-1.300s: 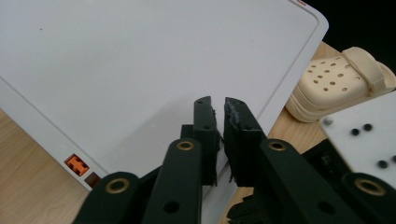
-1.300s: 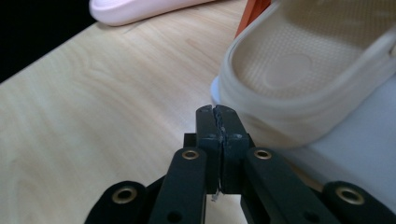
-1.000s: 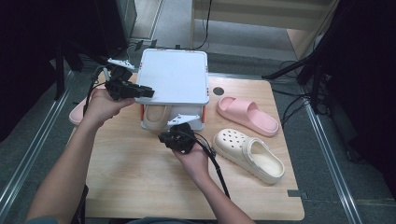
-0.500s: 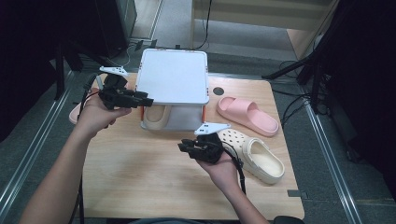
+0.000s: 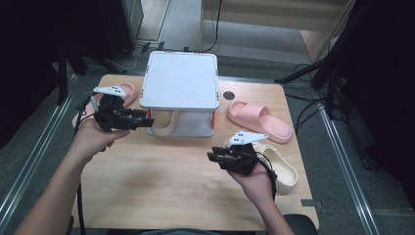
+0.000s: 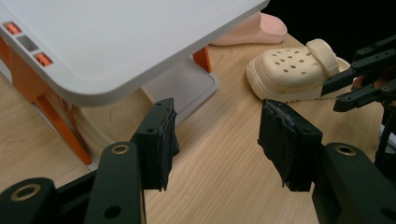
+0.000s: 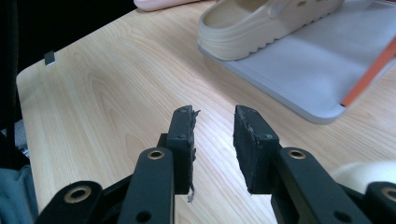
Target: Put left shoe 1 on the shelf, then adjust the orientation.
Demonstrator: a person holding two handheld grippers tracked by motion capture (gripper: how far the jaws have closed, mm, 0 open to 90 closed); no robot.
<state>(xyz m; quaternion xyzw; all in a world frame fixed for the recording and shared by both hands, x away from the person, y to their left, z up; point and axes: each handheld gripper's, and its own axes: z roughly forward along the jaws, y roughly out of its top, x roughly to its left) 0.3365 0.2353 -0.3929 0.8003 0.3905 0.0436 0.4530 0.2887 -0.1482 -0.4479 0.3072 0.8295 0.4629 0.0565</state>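
- High view: a two-tier grey rack (image 5: 180, 78) stands at the back middle of the wooden table (image 5: 161, 191), and a cream clog (image 5: 161, 125) sits on its lower shelf.
- Left gripper (image 5: 139, 120) hovers just beside the rack's left front corner, jaws pointing toward that shelved clog.
- Left gripper view: its jaws have just been opening, they gape wide, and nothing lies between them, only bare table.
- Right gripper (image 5: 215, 157) hangs over the table in front of the rack, apart from it, and just beside a second cream clog (image 5: 281, 166) lying at the right.
- Right gripper view: these jaws have just been opening too, a moderate gap, nothing held; the shelved clog lies ahead.
- A pink slide (image 5: 259, 120) rests right of the rack; another pink slide (image 5: 125, 93) peeks out behind the left gripper.
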